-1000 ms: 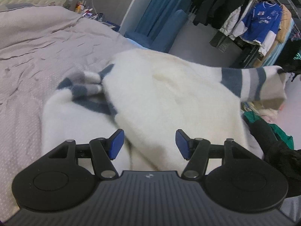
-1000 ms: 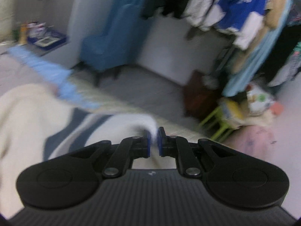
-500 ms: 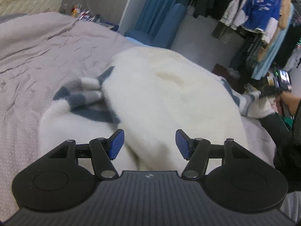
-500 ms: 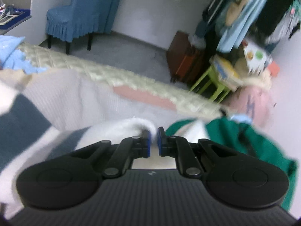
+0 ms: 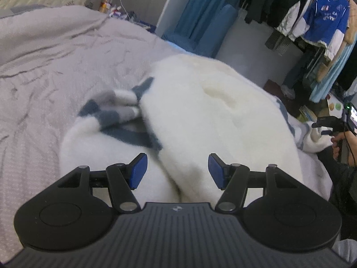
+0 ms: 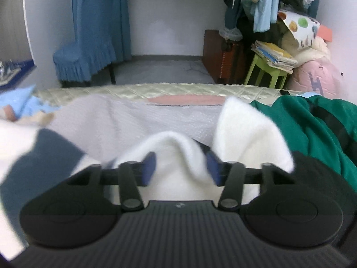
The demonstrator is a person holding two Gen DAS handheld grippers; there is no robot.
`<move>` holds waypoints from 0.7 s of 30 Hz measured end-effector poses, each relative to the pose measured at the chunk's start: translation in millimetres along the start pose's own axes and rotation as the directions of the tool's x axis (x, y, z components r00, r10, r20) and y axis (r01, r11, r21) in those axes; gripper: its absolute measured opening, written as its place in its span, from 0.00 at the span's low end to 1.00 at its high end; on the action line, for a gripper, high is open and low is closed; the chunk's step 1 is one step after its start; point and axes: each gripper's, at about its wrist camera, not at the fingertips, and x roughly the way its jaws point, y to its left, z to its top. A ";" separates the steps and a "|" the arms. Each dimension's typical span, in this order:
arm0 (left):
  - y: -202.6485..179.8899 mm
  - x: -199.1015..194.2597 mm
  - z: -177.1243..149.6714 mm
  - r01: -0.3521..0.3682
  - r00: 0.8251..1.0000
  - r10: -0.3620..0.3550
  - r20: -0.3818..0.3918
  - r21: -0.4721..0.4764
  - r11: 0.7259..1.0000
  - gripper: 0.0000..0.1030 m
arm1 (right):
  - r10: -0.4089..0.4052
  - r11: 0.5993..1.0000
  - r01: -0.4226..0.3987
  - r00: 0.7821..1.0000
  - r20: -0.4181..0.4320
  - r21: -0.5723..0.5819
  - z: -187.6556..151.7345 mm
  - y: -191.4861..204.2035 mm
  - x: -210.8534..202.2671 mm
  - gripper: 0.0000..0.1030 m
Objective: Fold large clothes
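Note:
A fluffy white sweater (image 5: 200, 111) with grey and dark blue stripes lies bunched on the grey bedspread (image 5: 44, 78). My left gripper (image 5: 177, 170) hovers open just above its near edge, with nothing between the blue pads. One striped sleeve (image 5: 111, 111) is folded in at the left. In the right wrist view my right gripper (image 6: 180, 167) is low over the bed. Its jaws are opening, and the white sleeve cuff (image 6: 171, 154) stands loose between them. A hand holds the right gripper (image 5: 328, 126) at the sweater's far right end.
A green garment (image 6: 312, 129) lies on the bed right of the cuff. Beyond the bed's quilted edge (image 6: 156, 89) stand a blue covered chair (image 6: 84, 51) and a green stool with books (image 6: 267, 67). Hung clothes (image 5: 323, 17) fill the far right.
The right gripper came down with the striped sleeve from mid-air to the bed and parted its jaws off the cuff. The left gripper stayed open and shifted only slightly.

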 end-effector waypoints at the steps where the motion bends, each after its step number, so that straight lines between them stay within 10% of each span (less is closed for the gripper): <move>1: 1.2 -3.6 0.7 0.001 1.000 -0.001 0.007 -0.004 1.000 0.64 | 0.022 1.000 -0.022 1.000 0.008 0.009 -2.2 4.5 -10.9 0.62; 10: 14.3 -45.9 2.3 -0.078 0.992 0.078 0.098 -0.006 0.997 0.64 | 0.253 0.967 -0.253 0.967 0.030 0.016 -27.2 71.0 -127.9 0.68; 21: 62.9 -87.3 4.4 -0.098 0.984 0.125 0.129 -0.195 0.976 0.64 | 0.521 0.853 -0.522 0.853 -0.009 -0.011 -76.6 197.2 -271.2 0.68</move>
